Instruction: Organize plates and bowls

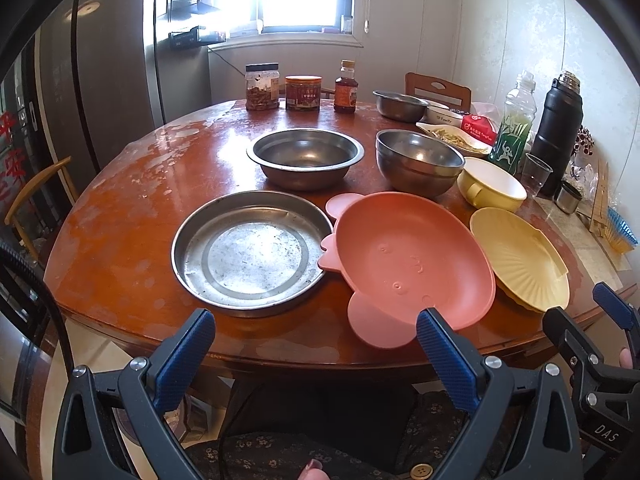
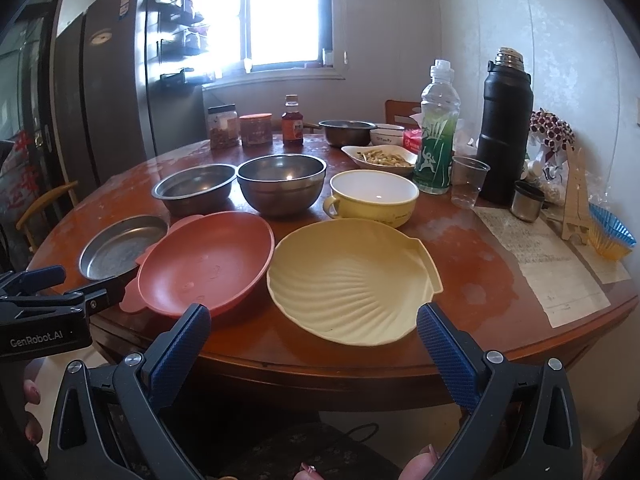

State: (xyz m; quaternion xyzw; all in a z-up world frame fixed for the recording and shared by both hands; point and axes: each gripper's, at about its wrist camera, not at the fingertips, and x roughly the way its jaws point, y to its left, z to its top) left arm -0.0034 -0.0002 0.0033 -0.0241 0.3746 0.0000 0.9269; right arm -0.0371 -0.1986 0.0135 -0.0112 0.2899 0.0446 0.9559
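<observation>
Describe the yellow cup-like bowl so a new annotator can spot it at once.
Start at the round wooden table and go to the tall black thermos on its right side. Left of the green-labelled bottle sits the yellow handled bowl, just behind the yellow shell-shaped plate. Unlike the steel bowls beside it, it has a white inside and a loop handle.

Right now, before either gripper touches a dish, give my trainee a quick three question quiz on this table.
1. True or false: the left gripper and the right gripper are both open and empty.
2. Which dish lies directly ahead of the right gripper: A the flat round steel pan, B the pale yellow shell-shaped plate, C the yellow handled bowl with white inside?
3. Fill in: the pink animal-shaped plate's rim overlaps the edge of the ____.

Key: 1 true; 2 B; 3 steel pan.
</observation>
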